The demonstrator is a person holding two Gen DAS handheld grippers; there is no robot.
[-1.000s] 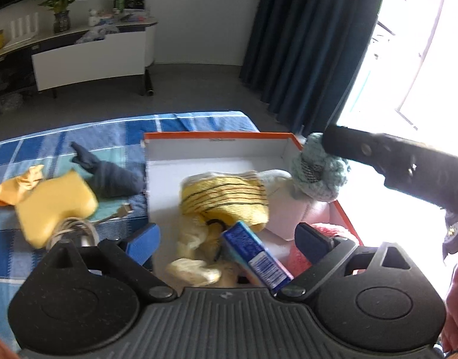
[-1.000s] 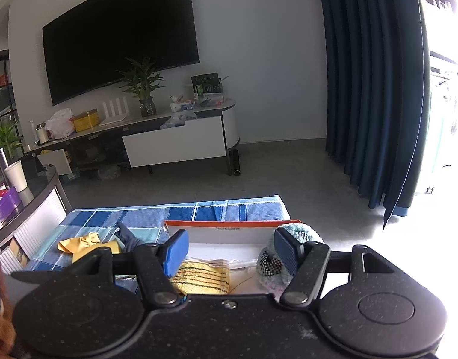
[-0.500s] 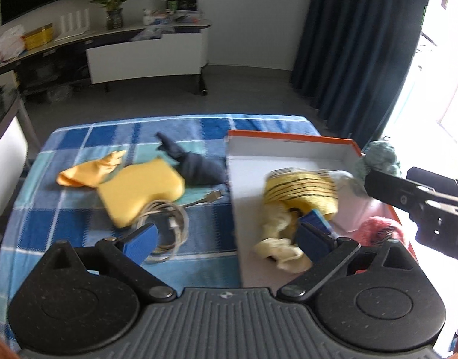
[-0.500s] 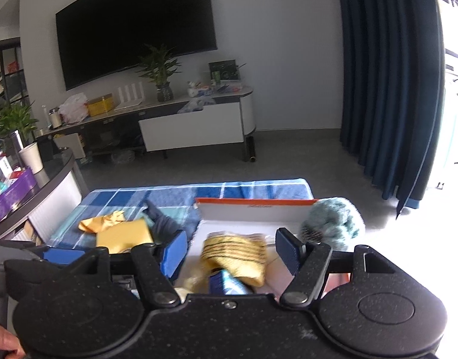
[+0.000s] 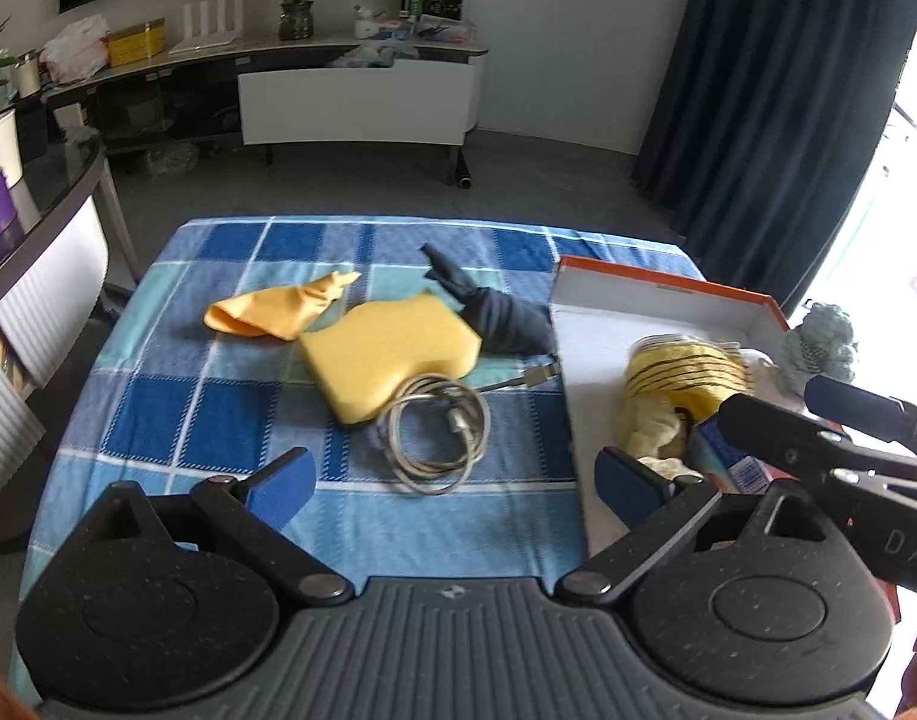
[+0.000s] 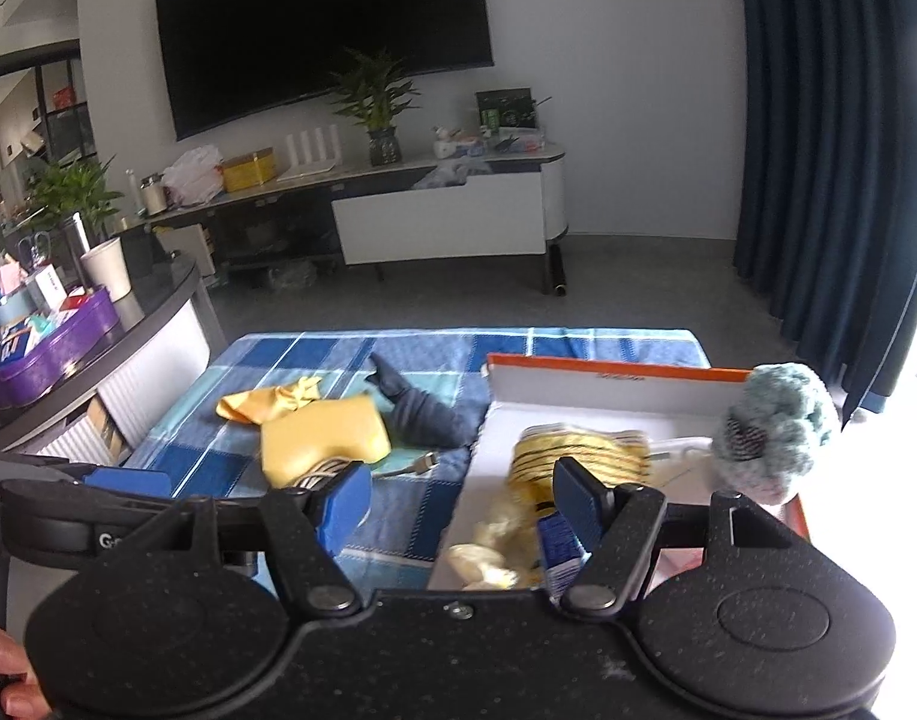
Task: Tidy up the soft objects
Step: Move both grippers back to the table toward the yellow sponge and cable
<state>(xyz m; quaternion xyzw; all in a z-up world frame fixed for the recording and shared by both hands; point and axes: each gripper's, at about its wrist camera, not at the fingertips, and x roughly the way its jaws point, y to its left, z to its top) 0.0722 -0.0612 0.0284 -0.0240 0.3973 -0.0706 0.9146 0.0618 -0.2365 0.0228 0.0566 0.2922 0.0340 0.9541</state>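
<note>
An orange-rimmed white box (image 5: 662,291) (image 6: 614,373) sits at the right of the blue checked cloth. In it lie a yellow striped knit (image 5: 689,375) (image 6: 572,456), a pale yellow soft piece (image 6: 485,561) and a blue carton (image 6: 557,546). A teal knitted ball (image 5: 821,345) (image 6: 773,423) rests on its right rim. On the cloth lie a yellow sponge (image 5: 389,354) (image 6: 323,435), an orange cloth (image 5: 278,312) (image 6: 266,399) and a dark navy sock (image 5: 497,315) (image 6: 419,405). My left gripper (image 5: 455,480) is open and empty above the cloth. My right gripper (image 6: 461,501) is open and empty above the box's near left corner.
A coiled grey cable (image 5: 437,432) lies by the sponge, its plug next to the box. A curved side table (image 6: 116,330) with clutter stands left. A TV bench (image 6: 398,204) and dark curtains (image 6: 830,150) are beyond the floor.
My left gripper has swung left and back, from over the box to over the cloth. My right gripper has pulled back and tilted down, so the box and cloth now show.
</note>
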